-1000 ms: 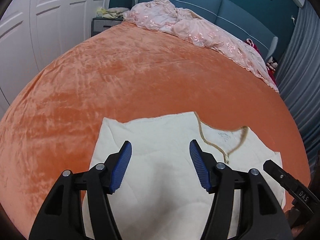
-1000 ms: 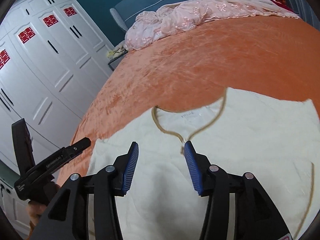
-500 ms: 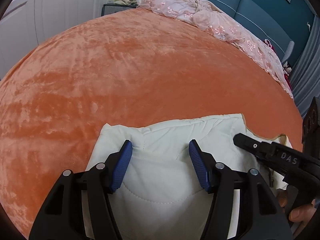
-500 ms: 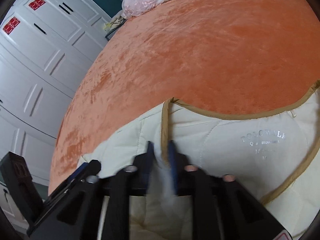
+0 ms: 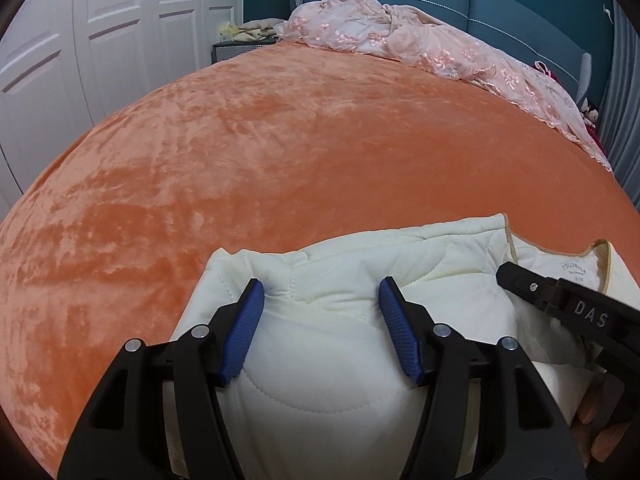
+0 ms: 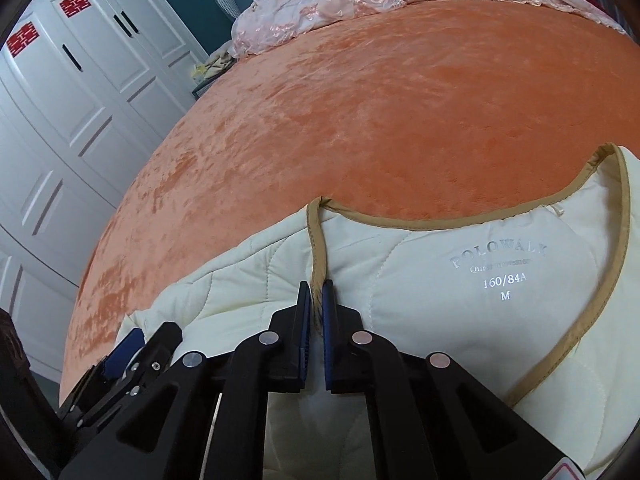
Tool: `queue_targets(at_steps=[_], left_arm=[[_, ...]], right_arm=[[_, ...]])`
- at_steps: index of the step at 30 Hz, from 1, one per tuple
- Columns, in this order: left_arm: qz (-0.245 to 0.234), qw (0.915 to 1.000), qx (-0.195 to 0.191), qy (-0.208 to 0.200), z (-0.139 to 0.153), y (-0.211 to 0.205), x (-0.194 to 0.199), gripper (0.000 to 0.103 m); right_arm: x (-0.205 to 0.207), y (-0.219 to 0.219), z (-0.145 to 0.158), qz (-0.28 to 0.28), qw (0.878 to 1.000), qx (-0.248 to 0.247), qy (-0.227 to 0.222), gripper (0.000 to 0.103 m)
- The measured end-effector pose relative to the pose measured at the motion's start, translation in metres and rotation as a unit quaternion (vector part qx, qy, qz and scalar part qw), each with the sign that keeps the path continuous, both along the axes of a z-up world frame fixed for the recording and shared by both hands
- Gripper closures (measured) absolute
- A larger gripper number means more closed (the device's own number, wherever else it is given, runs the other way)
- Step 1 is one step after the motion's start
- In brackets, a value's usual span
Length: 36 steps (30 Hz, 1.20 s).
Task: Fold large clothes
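Two grippers work the cream quilted jacket (image 6: 460, 320) on the orange bedspread (image 5: 320, 140); the right gripper (image 6: 317, 304) pinches its tan neckline trim (image 6: 318, 240). The left gripper (image 5: 320, 308) gapes over a bunched shoulder, gripping nothing.

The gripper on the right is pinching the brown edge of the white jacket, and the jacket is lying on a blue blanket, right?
Not quite: the blanket is orange, not blue. The right wrist view shows it spread under the cream quilted jacket. The rest is right: the right gripper is shut on the jacket's brown neckline trim.
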State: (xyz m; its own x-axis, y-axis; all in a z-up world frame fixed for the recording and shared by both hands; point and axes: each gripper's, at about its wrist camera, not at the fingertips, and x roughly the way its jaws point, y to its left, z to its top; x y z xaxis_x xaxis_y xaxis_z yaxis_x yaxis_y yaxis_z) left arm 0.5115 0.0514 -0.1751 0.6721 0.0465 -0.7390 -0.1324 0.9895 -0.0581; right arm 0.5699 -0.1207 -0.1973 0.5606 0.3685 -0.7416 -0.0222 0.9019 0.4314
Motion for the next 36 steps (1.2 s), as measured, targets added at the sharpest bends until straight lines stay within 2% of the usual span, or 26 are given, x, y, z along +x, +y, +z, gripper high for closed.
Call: queue_targets(at_steps=[2,4,6,8,9,10,14,16,18,20,21,23,24,25,26,29,32,34,36], left_arm=[[0.002,1.0,0.0,-0.001,-0.001,0.001,0.0,0.045],[0.003,1.0,-0.001,-0.001,-0.002,0.002,-0.001,0.045],[0.003,1.0,0.005,-0.002,-0.002,0.001,-0.001,0.045],[0.004,0.9999,0.009,-0.003,-0.002,-0.001,-0.001,0.045],[0.004,0.9999,0.01,-0.003,-0.002,-0.001,-0.001,0.045],[0.004,0.9999,0.011,-0.003,-0.002,-0.001,-0.001,0.045],[0.004,0.9998,0.019,0.001,-0.002,-0.003,0.0,0.044],[0.004,0.9998,0.021,0.003,-0.001,-0.004,0.001,0.044],[-0.001,0.9998,0.015,0.011,0.003,-0.004,0.002,0.04],[-0.013,0.9997,0.002,0.018,0.018,-0.004,0.0,0.035],[-0.025,0.9995,-0.018,0.009,0.03,-0.006,-0.005,0.029],[-0.05,0.9962,-0.068,-0.02,0.055,-0.015,-0.016,0.018],[-0.066,0.9936,-0.086,-0.029,0.067,-0.026,-0.018,0.012],[-0.09,0.9902,-0.103,-0.028,0.077,-0.043,-0.016,0.011],[-0.113,0.9864,-0.118,-0.017,0.082,-0.059,-0.011,0.011],[-0.185,0.9675,-0.169,0.032,0.083,-0.121,0.013,0.011],[-0.211,0.9628,-0.16,0.052,0.072,-0.176,0.032,0.013],[-0.223,0.9591,-0.158,0.072,0.059,-0.206,0.042,0.024],[-0.235,0.9561,-0.135,0.111,0.041,-0.235,0.052,0.049]], right_arm=[[-0.017,-0.012,0.021,-0.03,0.999,-0.003,-0.033,0.095],[-0.038,-0.028,0.037,-0.033,0.998,0.015,-0.05,0.094],[-0.051,-0.036,0.035,-0.015,1.0,0.009,-0.025,0.094],[-0.057,-0.039,0.019,-0.004,1.0,-0.027,0.009,0.099],[-0.058,-0.041,0.012,-0.005,0.999,-0.031,0.017,0.103],[-0.058,-0.045,0.009,-0.009,1.0,-0.016,0.02,0.103],[-0.055,-0.053,0.003,-0.024,1.0,0.005,0.015,0.103],[-0.064,-0.062,0.013,-0.048,0.999,0.015,-0.009,0.103],[-0.08,-0.087,0.032,-0.088,0.994,0.046,-0.037,0.092],[-0.092,-0.124,0.05,-0.117,0.989,0.08,-0.052,0.091],[-0.098,-0.147,0.057,-0.135,0.986,0.084,-0.057,0.09],[-0.103,-0.192,0.068,-0.169,0.981,0.079,-0.059,0.074],[-0.103,-0.212,0.071,-0.189,0.978,0.069,-0.056,0.059],[-0.103,-0.23,0.071,-0.207,0.975,0.058,-0.05,0.053],[-0.102,-0.246,0.071,-0.22,0.973,0.047,-0.041,0.053],[-0.095,-0.281,0.062,-0.24,0.97,0.043,-0.011,0.053],[-0.089,-0.29,0.057,-0.217,0.975,0.046,-0.008,0.06],[-0.079,-0.282,0.054,-0.175,0.984,0.035,-0.002,0.087],[-0.068,-0.269,0.041,-0.136,0.99,0.019,0.027,0.095]])
